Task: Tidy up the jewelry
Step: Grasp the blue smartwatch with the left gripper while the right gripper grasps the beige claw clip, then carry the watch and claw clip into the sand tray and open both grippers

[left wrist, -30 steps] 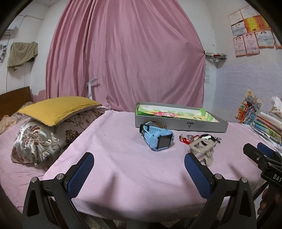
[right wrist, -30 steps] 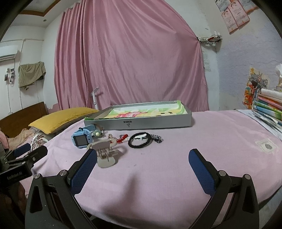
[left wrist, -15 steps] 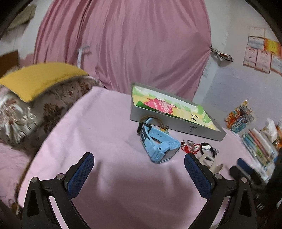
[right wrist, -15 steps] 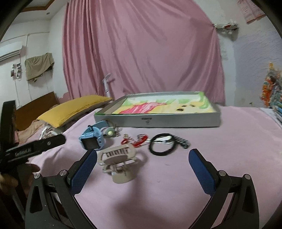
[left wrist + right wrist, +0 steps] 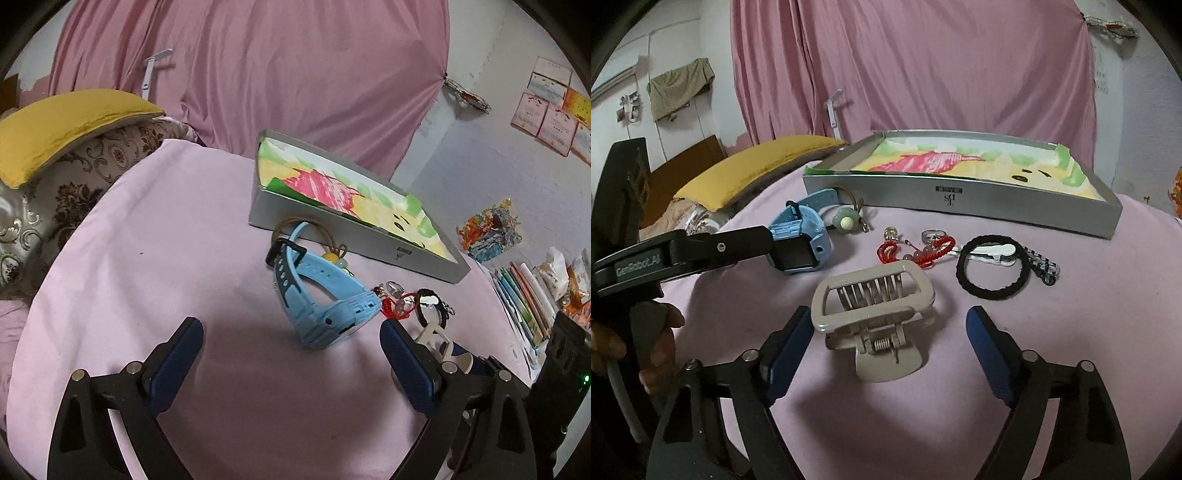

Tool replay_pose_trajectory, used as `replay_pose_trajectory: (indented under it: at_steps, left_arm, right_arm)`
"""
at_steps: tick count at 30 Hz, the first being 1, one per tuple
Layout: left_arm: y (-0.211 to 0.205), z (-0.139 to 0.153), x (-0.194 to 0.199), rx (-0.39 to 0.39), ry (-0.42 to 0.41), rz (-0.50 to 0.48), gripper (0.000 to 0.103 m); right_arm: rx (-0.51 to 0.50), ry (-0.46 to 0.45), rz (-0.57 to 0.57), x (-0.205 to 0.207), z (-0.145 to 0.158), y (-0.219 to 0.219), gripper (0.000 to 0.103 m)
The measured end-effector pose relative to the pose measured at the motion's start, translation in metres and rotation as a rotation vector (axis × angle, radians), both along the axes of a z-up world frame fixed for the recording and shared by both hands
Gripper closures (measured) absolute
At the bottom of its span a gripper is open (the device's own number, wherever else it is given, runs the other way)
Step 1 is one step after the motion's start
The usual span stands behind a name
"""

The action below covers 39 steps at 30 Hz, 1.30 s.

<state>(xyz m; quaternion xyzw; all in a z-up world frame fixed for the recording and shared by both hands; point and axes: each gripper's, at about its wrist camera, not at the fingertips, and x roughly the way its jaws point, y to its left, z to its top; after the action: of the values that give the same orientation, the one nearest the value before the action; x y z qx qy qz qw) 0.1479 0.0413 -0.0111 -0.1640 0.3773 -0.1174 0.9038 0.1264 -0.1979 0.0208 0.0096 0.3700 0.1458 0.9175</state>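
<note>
one ribbed beige plastic hair claw (image 5: 873, 319), sprung hinge.

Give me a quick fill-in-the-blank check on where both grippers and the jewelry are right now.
1. Between the right gripper's open fingers lies the beige ____.
2. The left gripper points at the ____-coloured watch, not yet touching it.
3. The red bracelet lies between the watch and the ____ hair tie.
4. The grey tray holds ____ of the jewelry so far.

Missing words: hair claw; blue; black; none
</note>
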Motion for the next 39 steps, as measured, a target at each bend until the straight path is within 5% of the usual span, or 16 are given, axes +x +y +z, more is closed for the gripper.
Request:
replay_pose_trajectory:
  at_steps: [2,16,24,27,39]
  left_arm:
    - [-0.001,0.0,0.004,0.004,0.009,-0.012,0.007]
    - [-0.037,0.003,0.026,0.09,0.036,-0.057,0.014]
    - [-0.046,0.003,0.029,0.172,0.029,-0.026,0.037]
    - [-0.044,0.003,0.026,0.146,0.035,-0.039,0.049]
    - [-0.039,0.003,-0.025,0.089,-0.042,-0.091,0.05]
  right_arm:
    - [0.002,0.012,-0.014,0.004,0.001,-0.002,0.043]
    - [0.054,0.022,-0.108,0.009,0.006,-0.036,0.043]
    - [0.059,0.023,-0.09,0.01,0.002,-0.039,0.043]
    - [0.057,0.024,-0.083,0.009,0.0,-0.038,0.043]
    - [0.095,-0.075,-0.054,-0.018,-0.002,-0.042,0.043]
